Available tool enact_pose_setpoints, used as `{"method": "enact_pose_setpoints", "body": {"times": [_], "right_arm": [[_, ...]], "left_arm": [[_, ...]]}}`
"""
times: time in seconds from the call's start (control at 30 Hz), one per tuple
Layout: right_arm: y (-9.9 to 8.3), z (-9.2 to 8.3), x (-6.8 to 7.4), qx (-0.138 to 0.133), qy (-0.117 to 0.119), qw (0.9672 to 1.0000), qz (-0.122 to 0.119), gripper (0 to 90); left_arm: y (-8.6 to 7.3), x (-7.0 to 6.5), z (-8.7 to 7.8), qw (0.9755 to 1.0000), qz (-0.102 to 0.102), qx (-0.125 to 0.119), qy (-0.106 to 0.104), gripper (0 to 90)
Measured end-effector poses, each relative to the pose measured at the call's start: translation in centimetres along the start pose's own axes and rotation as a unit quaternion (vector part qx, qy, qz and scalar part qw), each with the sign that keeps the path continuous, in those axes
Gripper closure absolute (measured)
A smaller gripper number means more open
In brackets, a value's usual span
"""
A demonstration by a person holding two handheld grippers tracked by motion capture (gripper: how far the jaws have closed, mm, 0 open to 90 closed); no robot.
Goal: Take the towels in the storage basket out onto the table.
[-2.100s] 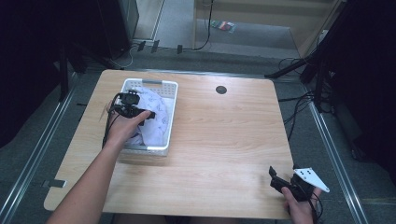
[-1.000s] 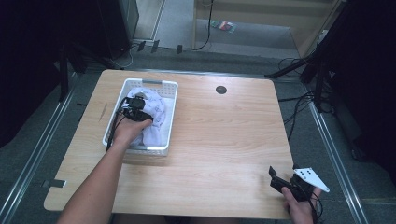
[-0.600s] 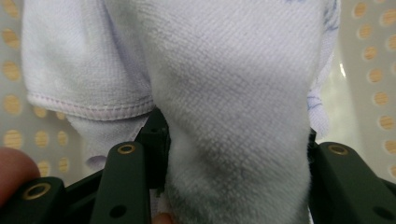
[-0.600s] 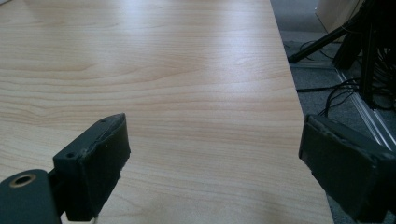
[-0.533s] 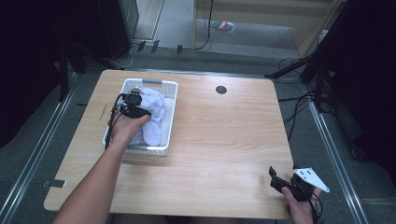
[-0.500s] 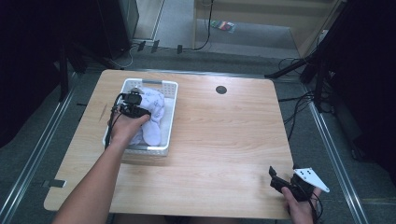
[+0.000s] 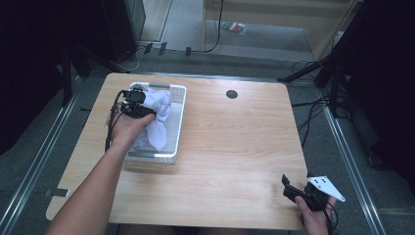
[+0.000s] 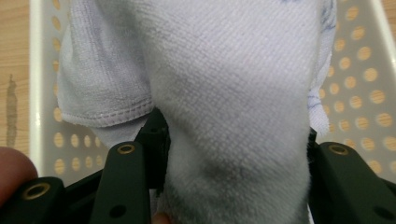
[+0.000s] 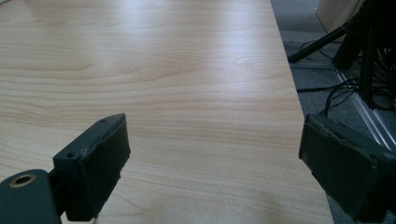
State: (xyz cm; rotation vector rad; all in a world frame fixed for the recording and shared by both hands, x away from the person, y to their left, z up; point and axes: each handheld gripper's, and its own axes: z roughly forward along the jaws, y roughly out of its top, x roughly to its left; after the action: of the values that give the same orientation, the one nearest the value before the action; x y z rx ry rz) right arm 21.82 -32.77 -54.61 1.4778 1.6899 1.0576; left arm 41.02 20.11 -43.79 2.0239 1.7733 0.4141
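Note:
A white perforated basket stands on the left half of the wooden table. A white towel hangs bunched over it. My left gripper is shut on the towel from above, and a thick fold is squeezed between its black jaws. In the left gripper view the towel covers most of the basket, with the left gripper clamped on its lower part. My right gripper rests at the table's near right corner. In its own view the right gripper stands open, with bare table between its jaws.
A small black round hole sits near the table's far edge. The table's right edge runs close beside the right gripper, with cables and stand legs on the floor beyond. Metal rails flank the table.
My left hand has risen out of the basket with the towel gripped, pulling the cloth up. The right hand has not moved.

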Motion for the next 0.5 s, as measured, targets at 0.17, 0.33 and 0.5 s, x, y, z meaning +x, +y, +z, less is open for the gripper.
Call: {"method": "enact_pose_setpoints", "body": {"times": [0.17,0.33,0.5], "right_arm": [[0.0,0.0,0.0,0.0,0.0,1.0,0.0,8.7],[0.0,0.0,0.0,0.0,-0.001,1.0,0.0,8.7],[0.0,0.0,0.0,-0.001,0.0,1.0,-0.002,8.7]], "left_arm": [[0.5,-0.1,-1.5,0.9999,0.0,-0.011,0.003,49.5],[1.2,-0.4,-3.0,0.9998,0.006,-0.017,0.004,49.3],[1.6,-0.8,-3.9,0.9997,0.01,-0.023,0.005,49.2]]}}
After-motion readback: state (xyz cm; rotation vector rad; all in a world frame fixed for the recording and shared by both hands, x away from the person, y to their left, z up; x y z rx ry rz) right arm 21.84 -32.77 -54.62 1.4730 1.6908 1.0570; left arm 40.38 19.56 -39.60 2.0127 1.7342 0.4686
